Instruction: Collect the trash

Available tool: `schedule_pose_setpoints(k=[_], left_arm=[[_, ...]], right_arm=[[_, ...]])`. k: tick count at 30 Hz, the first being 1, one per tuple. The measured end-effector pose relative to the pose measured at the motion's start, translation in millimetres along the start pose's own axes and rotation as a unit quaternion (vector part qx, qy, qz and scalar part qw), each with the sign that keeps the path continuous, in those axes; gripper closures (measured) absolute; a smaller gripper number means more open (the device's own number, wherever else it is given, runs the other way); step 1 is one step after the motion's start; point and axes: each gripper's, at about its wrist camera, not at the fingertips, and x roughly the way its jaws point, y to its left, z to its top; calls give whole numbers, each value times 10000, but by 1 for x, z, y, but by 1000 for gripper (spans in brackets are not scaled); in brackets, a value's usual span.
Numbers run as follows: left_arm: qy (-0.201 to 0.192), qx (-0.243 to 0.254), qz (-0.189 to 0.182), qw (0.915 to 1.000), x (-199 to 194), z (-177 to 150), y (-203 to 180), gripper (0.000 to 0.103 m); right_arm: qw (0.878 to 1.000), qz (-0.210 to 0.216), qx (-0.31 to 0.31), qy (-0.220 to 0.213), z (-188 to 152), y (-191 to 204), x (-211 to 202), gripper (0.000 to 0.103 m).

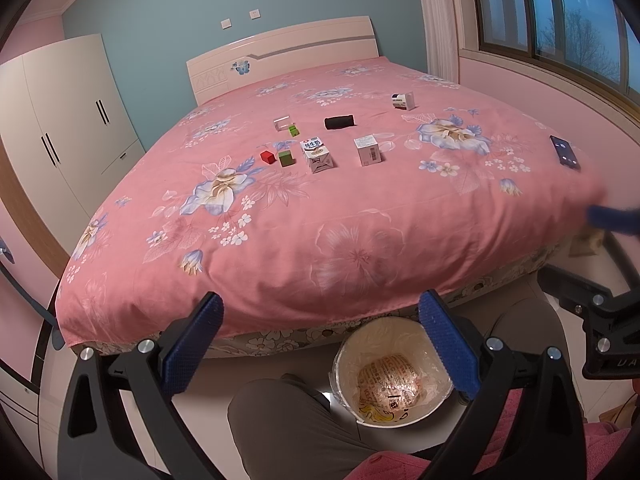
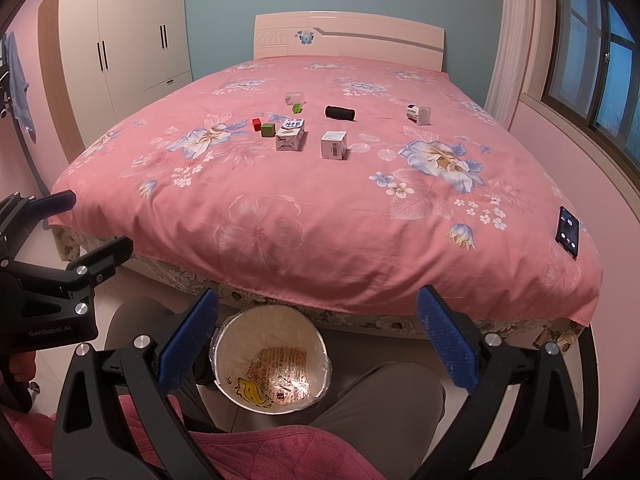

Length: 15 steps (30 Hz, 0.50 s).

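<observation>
- Trash first: white-and-blue printed milk carton (image 2: 291,134) mid-bed, beside it a small white cardboard box with a barcode (image 2: 333,144), farther toward the window side a small white-and-dark printed box (image 2: 419,114); all on the pink floral bedspread (image 2: 320,216), well apart from both tongs.
- Probably light and likely empty; thin card, stiff along the edges but easily crushed across the flat faces. Best taken across the narrow width, low on the body, with a gentle squeeze.
- Soft quilt underneath: likely to give and tip a carton when pushed down; better approached from above than from the side.
- Left gripper (image 1: 320,344) spread wide, nothing between the blue ribbed pads (image 1: 192,344); held low at the foot of the bed.
- Right gripper (image 2: 318,338) likewise wide apart and empty, over the bin.
- Round white wastebin with a clear plastic liner (image 2: 224,344) on the floor at the bed's foot, between the knees; crumpled printed wrapper (image 2: 284,372) already inside.
- Nearby, probably not trash: red wooden cube (image 2: 256,124), dark green cube (image 2: 268,129), bright green cube (image 2: 297,108), clear plastic box (image 2: 295,98), black fabric roll (image 2: 340,113).
- Cubes just beside the milk carton on its left: little room for a jaw on that side.
- Black smartphone with a lit screen (image 2: 568,232) near the bed's right edge, to be kept clear of.
- Long reach over the bed needed; nothing standing between tongs and cartons.
</observation>
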Motion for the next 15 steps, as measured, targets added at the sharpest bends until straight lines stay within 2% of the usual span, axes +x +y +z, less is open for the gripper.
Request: schedule_pose_setpoints(k=[15], left_arm=[[2, -2, -1, 10000, -2, 1, 0, 4]], right_arm=[[10000, -1, 0, -1, 0, 1, 1, 7]])
